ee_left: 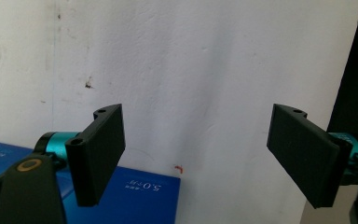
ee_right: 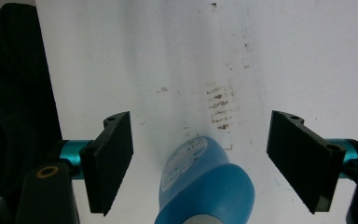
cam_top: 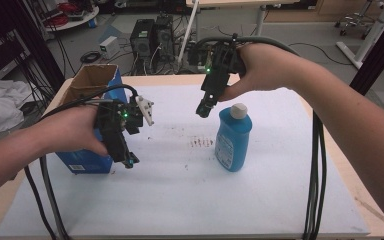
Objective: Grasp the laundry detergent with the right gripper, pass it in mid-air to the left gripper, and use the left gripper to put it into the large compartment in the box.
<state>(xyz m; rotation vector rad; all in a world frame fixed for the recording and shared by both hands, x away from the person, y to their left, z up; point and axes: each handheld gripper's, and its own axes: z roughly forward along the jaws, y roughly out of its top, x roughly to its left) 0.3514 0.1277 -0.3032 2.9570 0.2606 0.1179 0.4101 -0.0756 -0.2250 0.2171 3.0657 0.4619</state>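
Forearms enter the high view from its bottom corners, each hand carrying a gripper over a white board (cam_top: 180, 200) laid on the table. A blue bottle (cam_top: 233, 140) with a white cap (cam_top: 238, 110) stands upright just right of the board's middle. The right gripper (cam_top: 203, 109) is held above and at ten o'clock of the cap, apart from it, pointing down. Its jaws are spread wide with nothing pressed between them. The left gripper (cam_top: 130, 161) hangs at nine o'clock of the bottle, well apart from it, in front of an open blue box (cam_top: 87, 162); its jaws are likewise parted and empty.

By judgement, the step in hand is the approach to the bottle. The next move calls for the right gripper to be lowered and centred until the bottle sits between the pads, then closed.

From the right gripper view, the bottle's shoulder (ee_right: 205, 186) is seen low between the jaws, with brown stains (ee_right: 221, 105) on the board beyond. From the left gripper view, a printed corner of the box (ee_left: 140, 191) is made out.
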